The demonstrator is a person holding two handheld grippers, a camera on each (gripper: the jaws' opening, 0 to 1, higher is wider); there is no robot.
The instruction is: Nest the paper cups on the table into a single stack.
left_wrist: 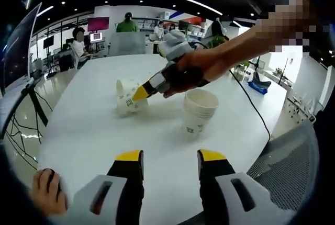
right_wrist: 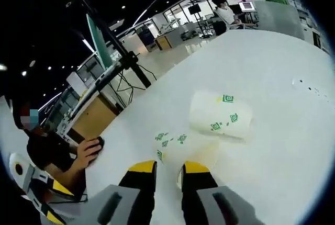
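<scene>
**Cup nesting: right gripper pinching a cup, left idle**

Left gripper view: left gripper (left_wrist: 170,165) jaws spread, nothing between them, held back from the work. Ahead of them, right gripper (left_wrist: 141,93) reaches a tipped cup (left_wrist: 127,98); upright cup stack (left_wrist: 200,109) sits just beside, likely the target.

Right gripper view: jaws clenched on that cup's rim (right_wrist: 168,146). Another cup (right_wrist: 221,114) lies on its side just beyond, unseen from the left. Table (right_wrist: 272,63) is white.

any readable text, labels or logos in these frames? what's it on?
No readable words or numbers.
Tilted paper cup: green square-spiral marks, a pattern, not text.
Stack of paper cups: small green print near the base, too blurred to read.
Screens at the far end of the room: too small to read.
</scene>
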